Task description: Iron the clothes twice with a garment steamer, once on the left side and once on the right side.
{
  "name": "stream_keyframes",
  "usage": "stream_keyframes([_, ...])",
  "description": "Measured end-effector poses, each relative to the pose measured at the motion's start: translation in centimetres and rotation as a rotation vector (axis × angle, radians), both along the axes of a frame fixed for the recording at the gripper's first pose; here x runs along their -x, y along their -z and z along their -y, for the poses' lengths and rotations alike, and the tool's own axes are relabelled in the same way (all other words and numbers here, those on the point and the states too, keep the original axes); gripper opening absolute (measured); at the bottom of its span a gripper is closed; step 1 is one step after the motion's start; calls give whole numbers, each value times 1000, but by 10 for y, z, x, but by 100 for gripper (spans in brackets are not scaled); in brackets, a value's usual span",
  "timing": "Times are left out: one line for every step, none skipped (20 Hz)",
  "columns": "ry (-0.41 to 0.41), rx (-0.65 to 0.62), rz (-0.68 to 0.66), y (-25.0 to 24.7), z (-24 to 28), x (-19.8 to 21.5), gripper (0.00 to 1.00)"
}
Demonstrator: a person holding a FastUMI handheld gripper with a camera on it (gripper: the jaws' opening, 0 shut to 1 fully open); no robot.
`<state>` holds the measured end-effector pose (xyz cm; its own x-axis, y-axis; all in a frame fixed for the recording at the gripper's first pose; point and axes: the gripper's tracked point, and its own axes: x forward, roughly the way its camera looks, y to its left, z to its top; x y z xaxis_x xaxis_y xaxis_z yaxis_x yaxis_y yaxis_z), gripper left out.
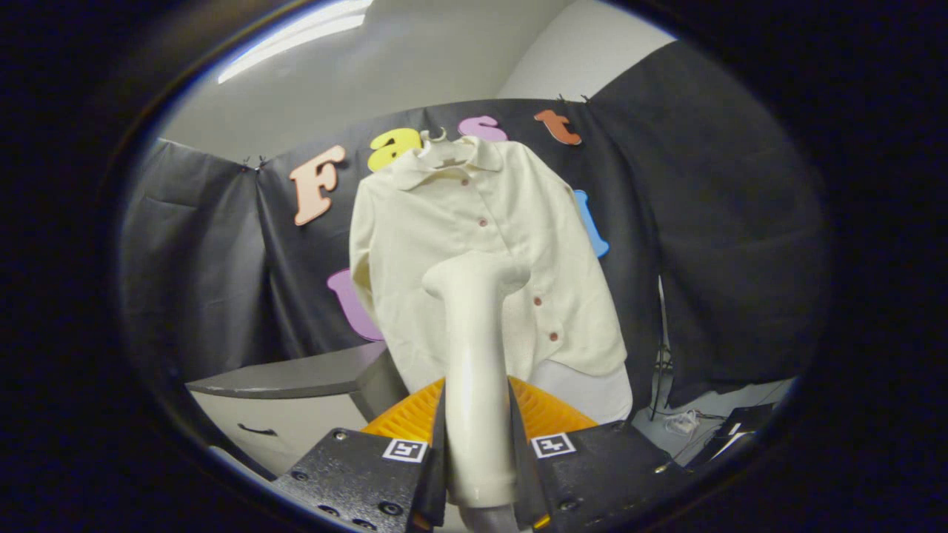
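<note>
A cream button-up shirt (474, 244) hangs on a hanger (437, 137) against the booth's black wall, its buttons running down the middle. My gripper (478, 444) is shut on the white handle of a garment steamer (474, 340), which stands upright between my fingers. The steamer's head points at the shirt's lower middle, just left of the button line. Whether the head touches the fabric I cannot tell.
A grey-topped cabinet (296, 377) with a drawer handle stands below and left of the shirt. Cables and a dark device (711, 429) lie on the floor to the right. Black cloth walls (711, 244) close in behind and on both sides.
</note>
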<state>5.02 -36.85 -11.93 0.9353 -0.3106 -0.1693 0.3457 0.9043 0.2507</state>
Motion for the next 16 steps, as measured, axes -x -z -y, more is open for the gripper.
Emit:
stream_keyframes([-17,18,-1,-13,-15,-1,37])
stream_keyframes([-29,33,0,-26,-30,-2,37])
stream_keyframes([-36,45,7,-39,-44,0,37])
stream_keyframes([-44,63,13,-53,-57,0,37])
stream_keyframes([-51,81,19,-66,-73,-1,37])
stream_keyframes([-64,104,19,-78,-89,2,37])
stream_keyframes([-82,129,32,-91,-108,3,37])
stream_keyframes([-99,135,38,-101,-126,1,37])
stream_keyframes([-114,139,48,-110,-144,1,37])
stream_keyframes([-135,123,54,-118,-163,0,37])
stream_keyframes([-168,105,58,-124,-184,-2,37])
stream_keyframes([-199,110,57,-130,-204,-1,37])
stream_keyframes([-209,124,63,-138,-217,-1,37])
stream_keyframes([-215,149,63,-144,-226,0,37])
stream_keyframes([-222,153,69,-149,-237,0,37])
stream_keyframes([-232,142,72,-151,-249,0,37])
